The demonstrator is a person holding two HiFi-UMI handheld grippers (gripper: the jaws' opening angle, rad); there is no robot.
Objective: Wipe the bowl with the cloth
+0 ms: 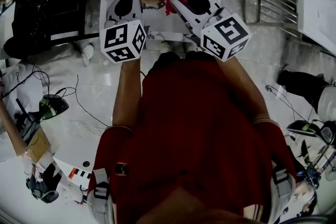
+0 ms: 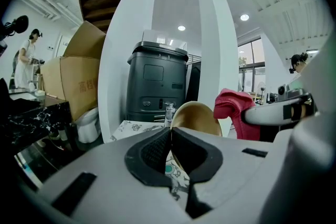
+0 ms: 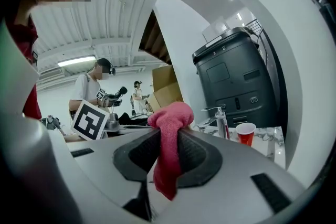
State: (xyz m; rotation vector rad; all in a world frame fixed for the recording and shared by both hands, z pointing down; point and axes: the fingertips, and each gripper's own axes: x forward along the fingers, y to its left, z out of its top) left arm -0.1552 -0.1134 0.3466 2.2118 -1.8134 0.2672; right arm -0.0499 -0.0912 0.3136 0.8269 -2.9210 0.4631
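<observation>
Marbled bench [image 1: 157,26] runs below, with a dark grey machine [image 2: 157,81] behind it. The left tool [image 2: 170,131] is closed tight on the near rim of the golden bowl [image 2: 195,115], which it holds up on edge. The right tool [image 3: 168,136] is clamped on the pink cloth [image 3: 169,149], whose bunched top sits just beside the bowl's right rim. I cannot tell whether they touch.
</observation>
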